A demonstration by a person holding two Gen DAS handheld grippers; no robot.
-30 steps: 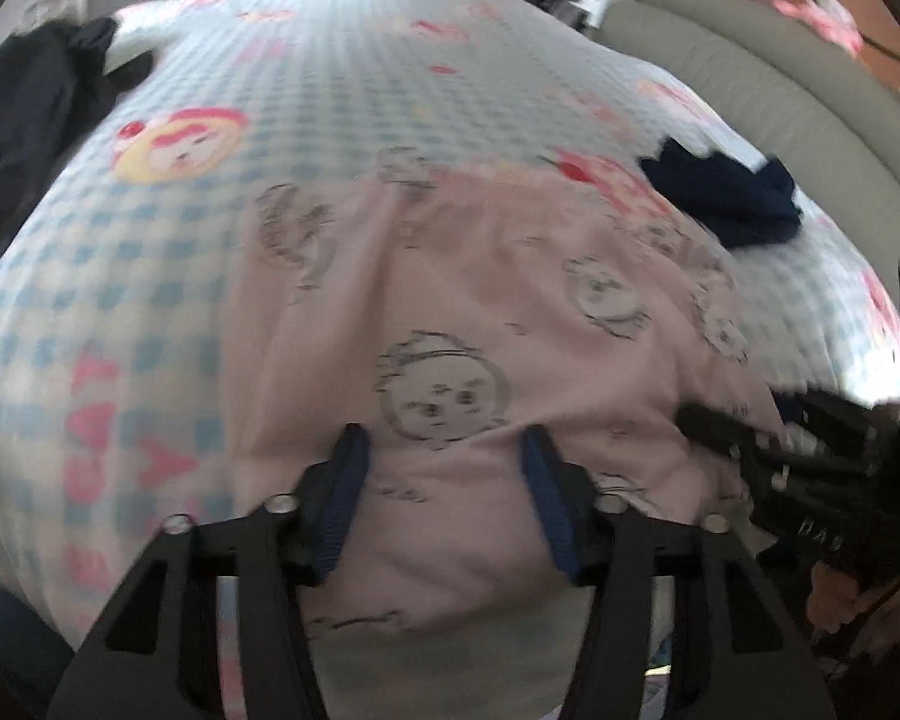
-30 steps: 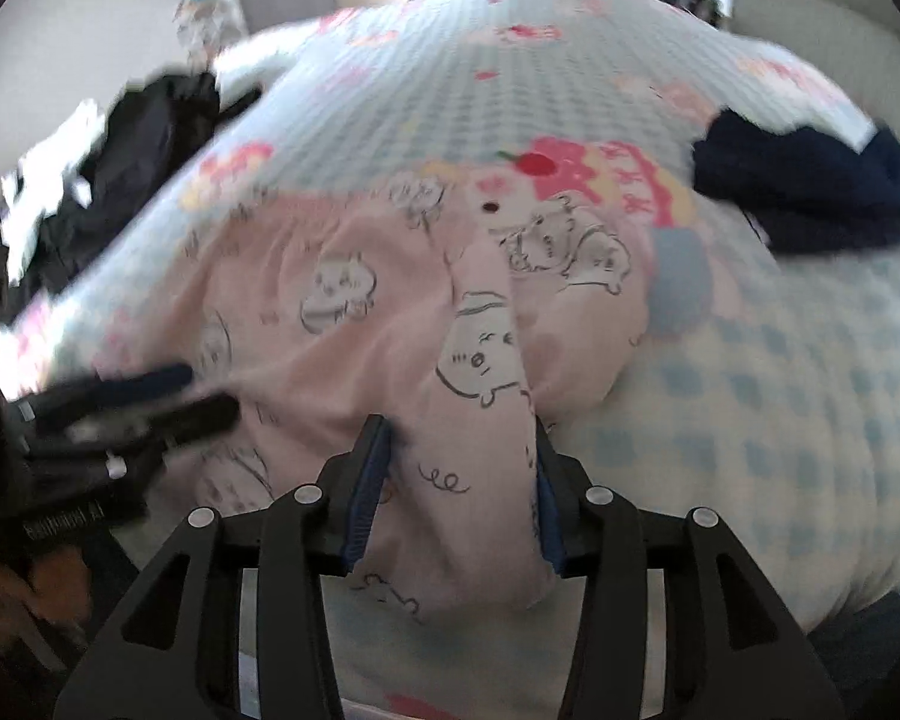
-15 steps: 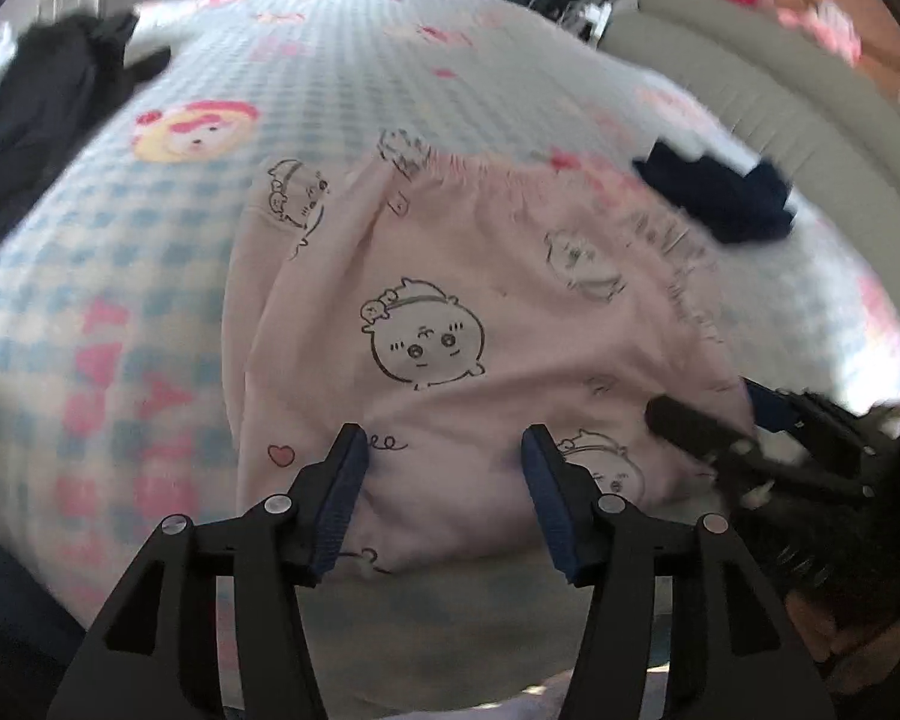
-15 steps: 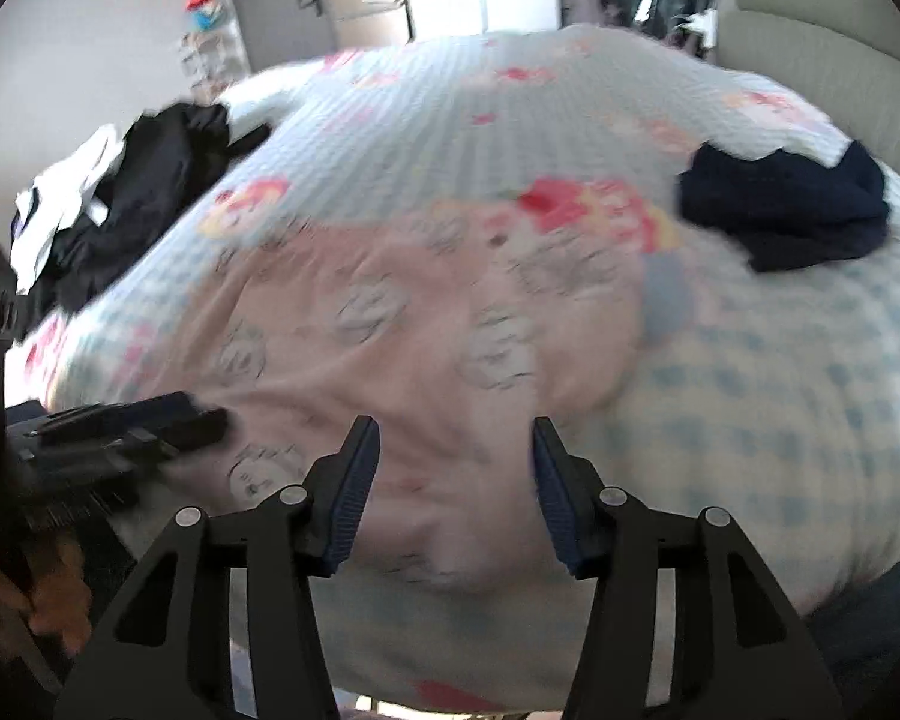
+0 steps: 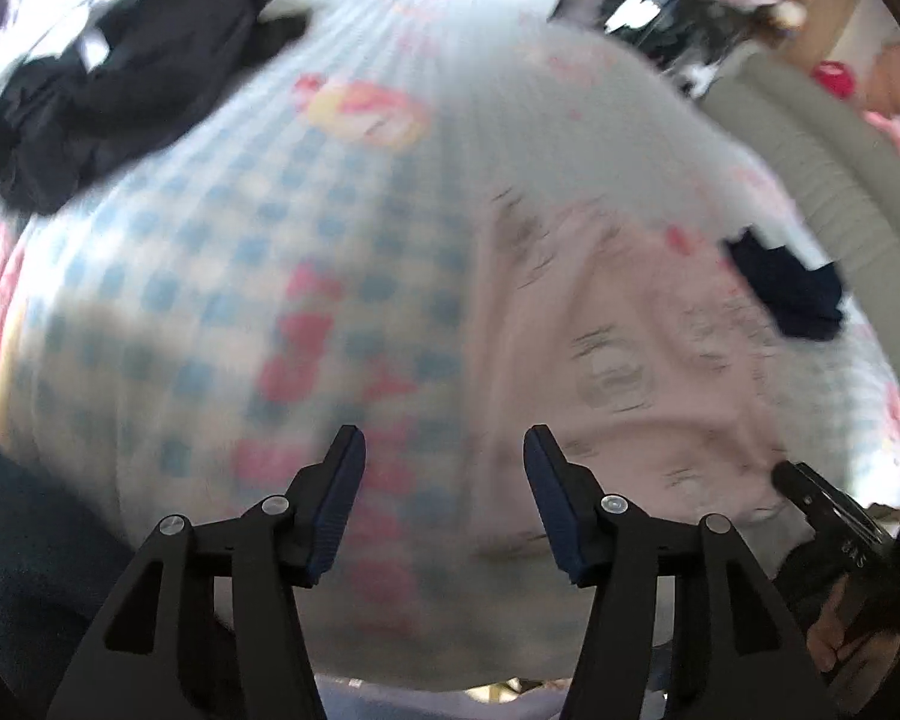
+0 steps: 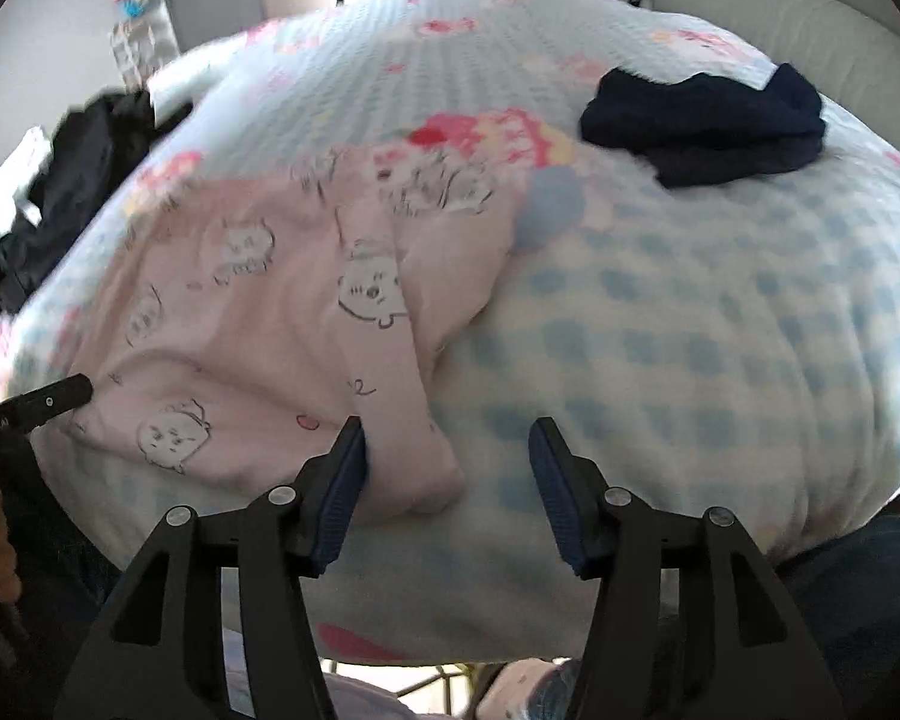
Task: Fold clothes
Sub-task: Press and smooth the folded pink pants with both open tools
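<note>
Left hand-held gripper swung left off soft pink printed garment; both hand-held grippers apart, right empty.

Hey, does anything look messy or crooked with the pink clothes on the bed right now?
Yes. The pink garment lies rumpled, not flat: a narrow strip is bunched along its right edge, reaching between the open right gripper fingers. The open left gripper hangs beside its left edge.

Left tool bears partly legible "Robot AI" lettering.
</note>
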